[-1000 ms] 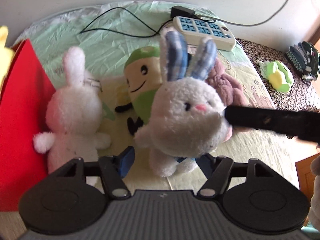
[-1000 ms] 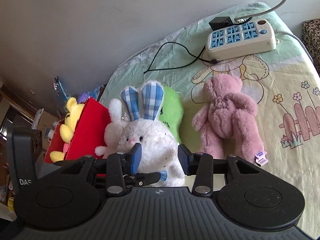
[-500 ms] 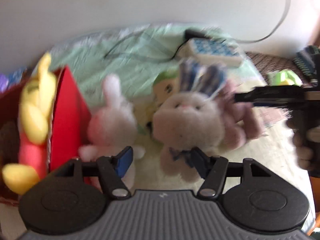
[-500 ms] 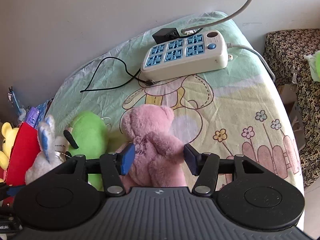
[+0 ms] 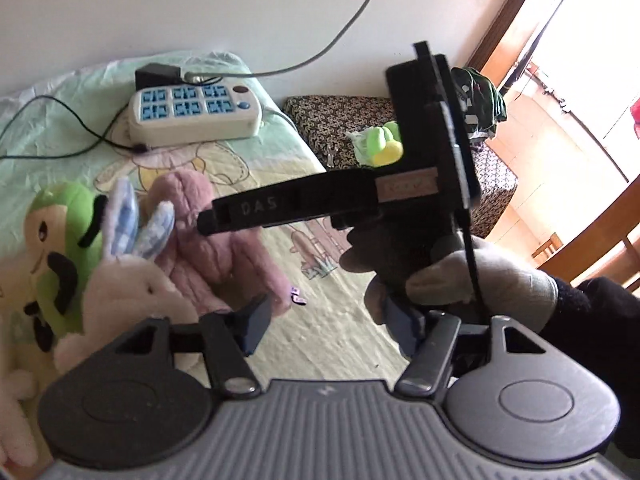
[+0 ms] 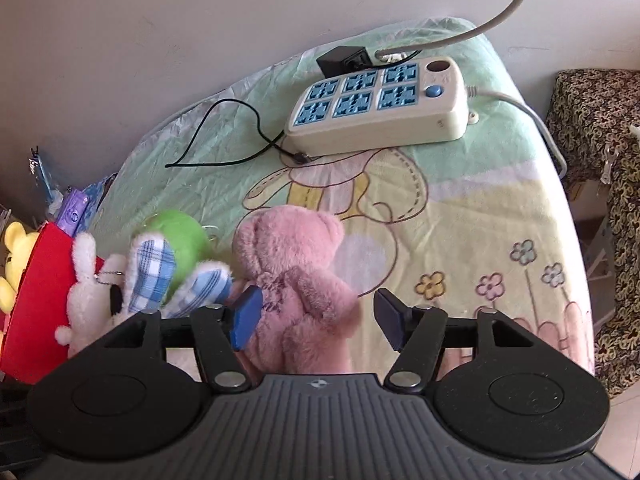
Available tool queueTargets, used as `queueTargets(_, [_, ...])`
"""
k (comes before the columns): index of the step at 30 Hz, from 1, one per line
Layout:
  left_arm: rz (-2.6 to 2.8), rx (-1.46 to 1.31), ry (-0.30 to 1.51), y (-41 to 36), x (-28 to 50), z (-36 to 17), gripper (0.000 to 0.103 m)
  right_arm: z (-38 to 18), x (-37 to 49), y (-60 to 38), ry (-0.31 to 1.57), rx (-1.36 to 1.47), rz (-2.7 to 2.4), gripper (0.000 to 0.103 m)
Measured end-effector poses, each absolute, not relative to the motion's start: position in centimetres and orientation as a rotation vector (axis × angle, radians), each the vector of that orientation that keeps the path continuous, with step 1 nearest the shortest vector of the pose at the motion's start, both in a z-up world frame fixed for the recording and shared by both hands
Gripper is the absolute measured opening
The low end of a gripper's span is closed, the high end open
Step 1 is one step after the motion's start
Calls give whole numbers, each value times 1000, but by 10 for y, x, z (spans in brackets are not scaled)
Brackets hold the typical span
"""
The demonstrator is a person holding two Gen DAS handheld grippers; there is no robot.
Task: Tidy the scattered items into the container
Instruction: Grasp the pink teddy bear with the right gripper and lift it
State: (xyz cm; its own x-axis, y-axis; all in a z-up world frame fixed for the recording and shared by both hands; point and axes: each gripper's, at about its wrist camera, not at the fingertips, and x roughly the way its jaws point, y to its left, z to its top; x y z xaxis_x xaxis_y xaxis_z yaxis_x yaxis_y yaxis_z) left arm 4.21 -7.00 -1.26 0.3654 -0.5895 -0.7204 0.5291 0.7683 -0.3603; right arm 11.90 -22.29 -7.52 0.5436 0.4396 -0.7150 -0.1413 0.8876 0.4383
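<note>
Red box (image 6: 38, 300): far left in the right wrist view, its wall upright, at the blanket's left edge.
Yellow toy (image 6: 14, 264): behind the red wall, only partly seen.
White bunny (image 6: 86, 292): against the red box, ear up, a ball chain at its neck.
Green toy (image 6: 182, 240): on the blanket behind the checked ears; in the left wrist view its smiling face shows at far left.
Blue-eared rabbit (image 5: 132, 280): lying just beside the green toy, checked ears up, touching the pink bear; left of the left gripper's near finger.
Pink bear (image 6: 296, 280): face down on the blanket, head toward the wall, body between the right gripper's fingers.
Left gripper (image 5: 324, 332): jaws opening, nothing between the pads but bare blanket; the rabbit sits just outside the left pad.
Right gripper (image 6: 316, 316): jaws opening around the bear; the left pad is close against its side, the right pad stands clear of the fur.
Hand (image 5: 460, 276): gloved, dark sleeve, holding the right gripper's handle, seen in the left wrist view.
Blanket (image 6: 460, 208): cartoon print, green and yellow.
Power strip (image 6: 380, 104): cream with blue sockets, near the wall, a grey cord and a thin black cable running off it.
Patterned seat (image 5: 344, 120): right of the blanket, a small green and yellow toy on it.
</note>
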Motion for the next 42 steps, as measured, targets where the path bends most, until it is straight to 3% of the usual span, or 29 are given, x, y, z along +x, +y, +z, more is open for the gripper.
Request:
queueTargets(3, [-720, -51, 938, -72, 43, -14, 74, -81, 124, -236, 955, 400, 370, 57])
queueTargets(6, [-692, -26, 931, -64, 49, -13, 64, -81, 125, -236, 956, 400, 424, 57])
queueTargets(12, [-608, -40, 956, -47, 78, -19, 62, -82, 126, -230, 957, 404, 487, 57])
queueTargets(21, [-560, 97, 952, -83, 84, -35, 65, -95, 140, -219, 994, 463, 555, 57])
queueTargets(27, [-617, 107, 966, -94, 84, -39, 64, -95, 134, -223, 995, 514, 564, 45])
queueTargets(32, [-739, 18, 1038, -105, 74, -45, 62, -94, 113, -247, 1003, 572, 516, 42])
queueTargets(35, [-803, -34, 1099, -117, 64, -57, 66, -94, 93, -265, 1016, 577, 460, 42])
queueTargets(39, [-854, 23, 1079, -132, 47, -53, 54, -93, 64, -290, 1024, 633, 396, 42])
queueTargets(42, [-874, 33, 1047, -128, 37, -46, 59, -90, 46, -306, 1013, 679, 348, 40])
